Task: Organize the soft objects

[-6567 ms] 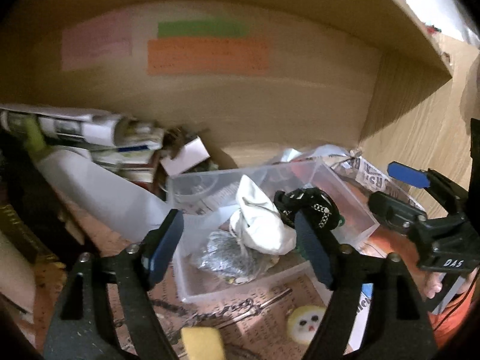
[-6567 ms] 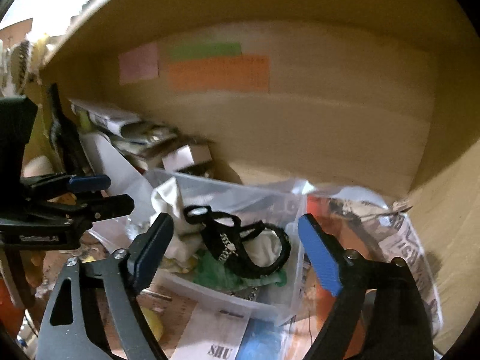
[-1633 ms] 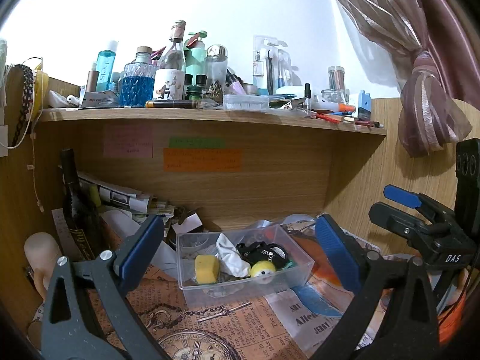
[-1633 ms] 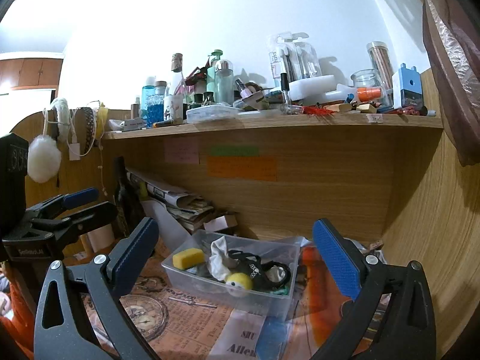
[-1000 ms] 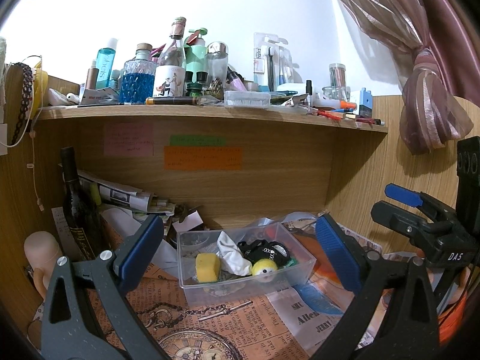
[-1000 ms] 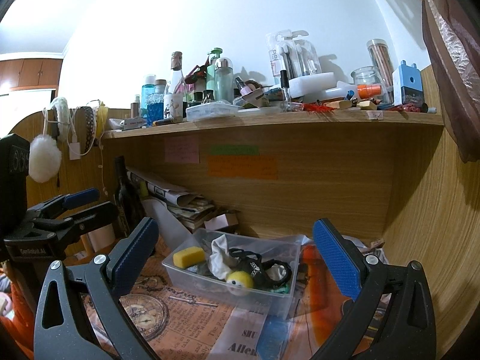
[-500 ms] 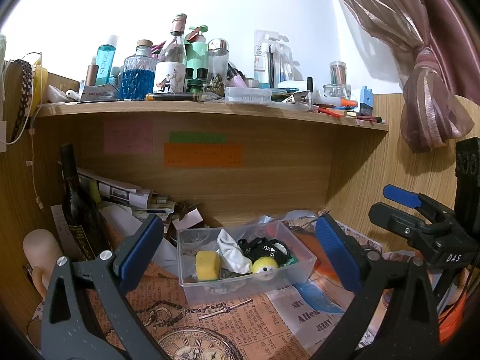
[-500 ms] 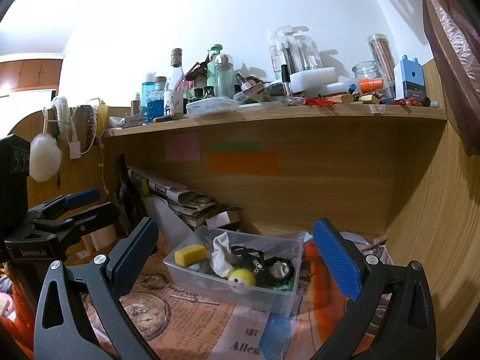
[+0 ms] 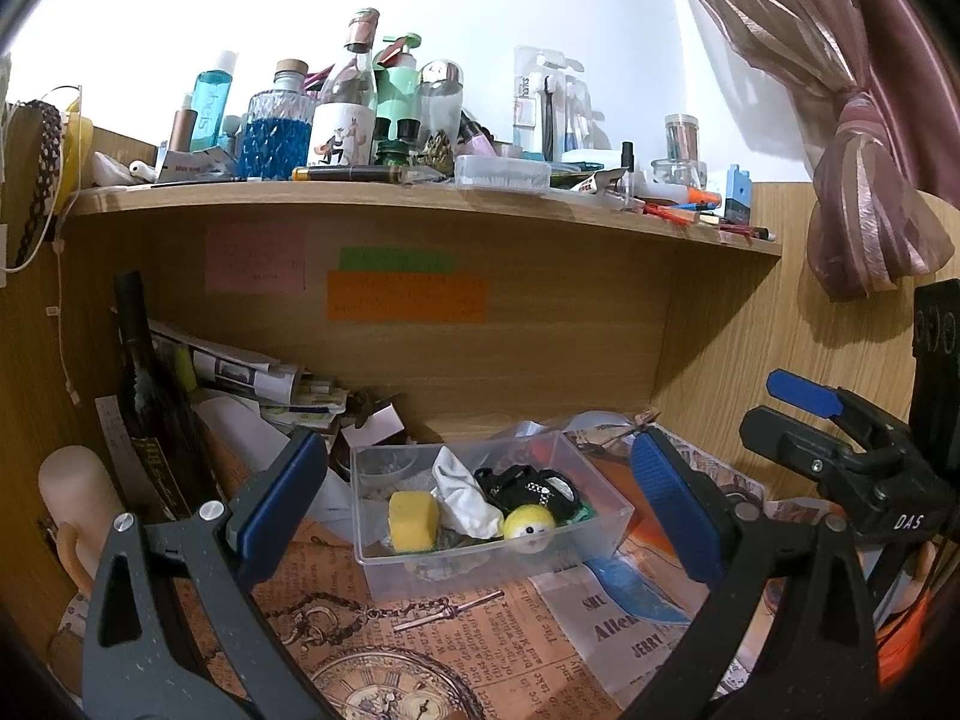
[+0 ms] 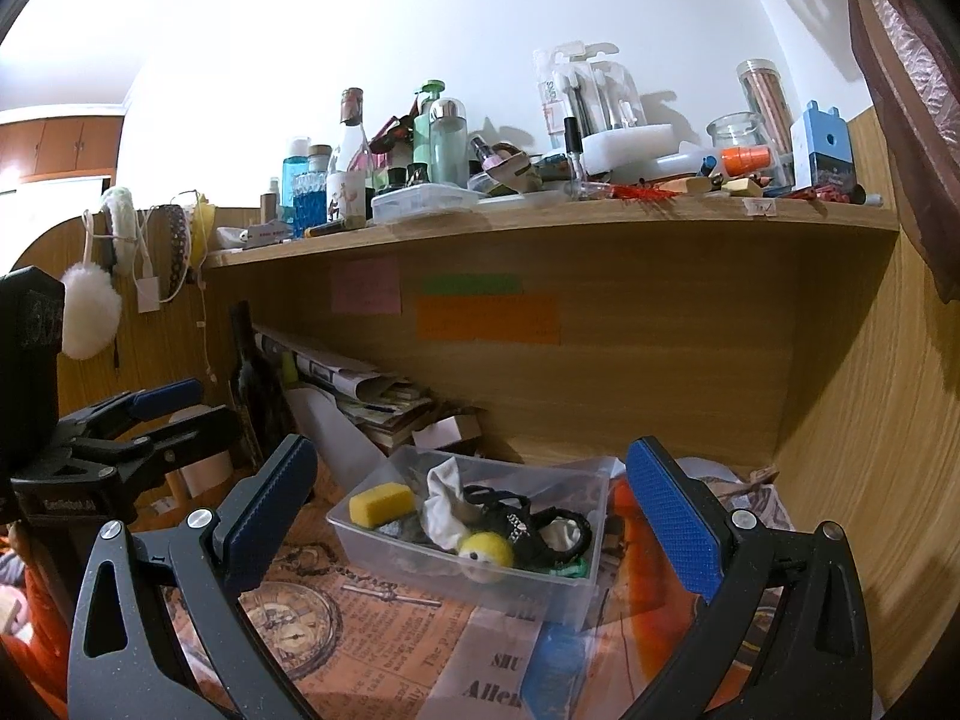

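inside the clear plastic bin under the wooden shelf: yellow sponge, white cloth, yellow ball (black strap behind). in front of the bin, left gripper and right gripper, both spread wide, holding nothing.

A yellow sponge, white cloth, black strap and yellow ball lie inside the clear bin.

Yellow sponge, white cloth, blue-padded grippers.
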The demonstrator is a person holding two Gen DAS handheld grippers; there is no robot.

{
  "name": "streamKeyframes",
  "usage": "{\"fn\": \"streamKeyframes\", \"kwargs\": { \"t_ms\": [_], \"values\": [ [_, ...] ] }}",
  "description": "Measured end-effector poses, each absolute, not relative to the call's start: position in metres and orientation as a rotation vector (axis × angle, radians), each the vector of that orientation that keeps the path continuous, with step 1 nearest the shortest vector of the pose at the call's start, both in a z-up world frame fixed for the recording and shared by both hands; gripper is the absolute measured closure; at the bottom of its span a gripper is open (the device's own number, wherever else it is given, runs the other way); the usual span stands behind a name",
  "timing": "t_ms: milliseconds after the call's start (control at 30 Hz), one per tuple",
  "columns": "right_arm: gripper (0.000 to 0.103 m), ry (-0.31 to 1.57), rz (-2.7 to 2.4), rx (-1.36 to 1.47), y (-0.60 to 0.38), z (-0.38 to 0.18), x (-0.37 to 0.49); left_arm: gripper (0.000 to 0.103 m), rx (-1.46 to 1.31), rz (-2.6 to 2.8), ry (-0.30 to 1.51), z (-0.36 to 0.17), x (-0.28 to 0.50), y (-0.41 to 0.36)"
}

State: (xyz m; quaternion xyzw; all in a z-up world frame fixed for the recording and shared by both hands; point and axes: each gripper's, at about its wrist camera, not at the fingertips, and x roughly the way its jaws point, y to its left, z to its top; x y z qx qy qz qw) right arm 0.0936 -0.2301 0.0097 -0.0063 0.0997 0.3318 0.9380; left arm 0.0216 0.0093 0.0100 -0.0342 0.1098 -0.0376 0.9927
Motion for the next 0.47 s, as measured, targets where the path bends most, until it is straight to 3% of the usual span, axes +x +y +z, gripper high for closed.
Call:
{"fn": "streamKeyframes", "kwargs": {
  "t_ms": [467],
  "values": [
    [0.000, 0.226, 0.677, -0.014, -0.2263, 0.0075, 0.0977, 0.000, -0.069, -0.088, 0.233, 0.0066, 0.0240, 0.0076]
  ]
}}
